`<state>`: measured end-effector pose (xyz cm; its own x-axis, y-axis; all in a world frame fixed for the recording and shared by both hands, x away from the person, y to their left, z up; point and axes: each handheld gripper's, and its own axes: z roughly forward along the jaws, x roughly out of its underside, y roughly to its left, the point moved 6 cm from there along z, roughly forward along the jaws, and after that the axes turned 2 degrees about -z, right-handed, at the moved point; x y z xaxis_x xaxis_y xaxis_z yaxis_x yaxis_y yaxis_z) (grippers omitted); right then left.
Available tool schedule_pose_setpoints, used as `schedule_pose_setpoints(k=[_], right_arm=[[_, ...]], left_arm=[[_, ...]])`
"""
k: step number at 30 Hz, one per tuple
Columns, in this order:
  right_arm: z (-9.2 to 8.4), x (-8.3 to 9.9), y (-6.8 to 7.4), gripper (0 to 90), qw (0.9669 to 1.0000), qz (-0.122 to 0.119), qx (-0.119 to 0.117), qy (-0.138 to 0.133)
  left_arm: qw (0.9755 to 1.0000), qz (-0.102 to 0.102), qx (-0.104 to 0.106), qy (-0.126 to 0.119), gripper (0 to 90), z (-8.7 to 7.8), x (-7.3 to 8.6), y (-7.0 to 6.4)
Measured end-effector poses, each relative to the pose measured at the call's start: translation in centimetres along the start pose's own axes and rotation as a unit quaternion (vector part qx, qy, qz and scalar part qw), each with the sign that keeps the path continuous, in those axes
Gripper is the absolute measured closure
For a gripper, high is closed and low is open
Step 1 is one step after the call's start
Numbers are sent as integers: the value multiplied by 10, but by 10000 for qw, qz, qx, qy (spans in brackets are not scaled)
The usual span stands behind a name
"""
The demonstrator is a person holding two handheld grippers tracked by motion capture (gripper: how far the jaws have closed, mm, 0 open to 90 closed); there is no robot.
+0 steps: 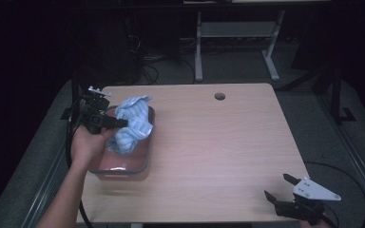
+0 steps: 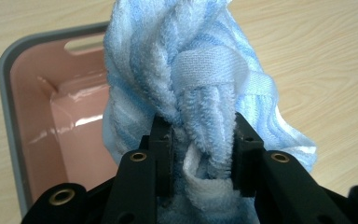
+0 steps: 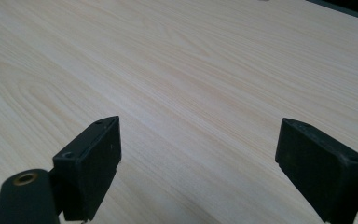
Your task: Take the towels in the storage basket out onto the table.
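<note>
While the soft blue-and-white striped towel (image 2: 200, 93) hangs bunched up over the tub, here is how things stand:

Left tongs (image 1: 123, 123): pinched tight on a thick fold of the towel.

Towel: in the air, its bottom end down in the pink plastic tub with the grey rim (image 1: 147, 164), near the left edge of the pale wooden worktop (image 1: 218, 152).

Right tongs (image 1: 276, 187): wide open, nothing in them, low over the near right corner of the worktop, far from the tub.

Step now: I think the towel is being lifted out of the tub.

Next move: keep the pinch tight, lift until the bottom end clears the rim, then carry it over bare worktop.
</note>
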<state>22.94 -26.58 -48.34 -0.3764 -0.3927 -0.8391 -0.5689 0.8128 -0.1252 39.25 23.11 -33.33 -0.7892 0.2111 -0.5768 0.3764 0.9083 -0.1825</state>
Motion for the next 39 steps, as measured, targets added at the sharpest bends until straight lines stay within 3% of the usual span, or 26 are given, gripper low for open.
schedule_pose_setpoints(k=[19,39], right_arm=[[-1,0,-2,136,10000,26,34,-18],[-3,0,-2,136,10000,18,48,-47]], left_arm=[[9999,147,71,0,673,-1,-21,-21],[9992,299,231,97,670,12,-36,-49]])
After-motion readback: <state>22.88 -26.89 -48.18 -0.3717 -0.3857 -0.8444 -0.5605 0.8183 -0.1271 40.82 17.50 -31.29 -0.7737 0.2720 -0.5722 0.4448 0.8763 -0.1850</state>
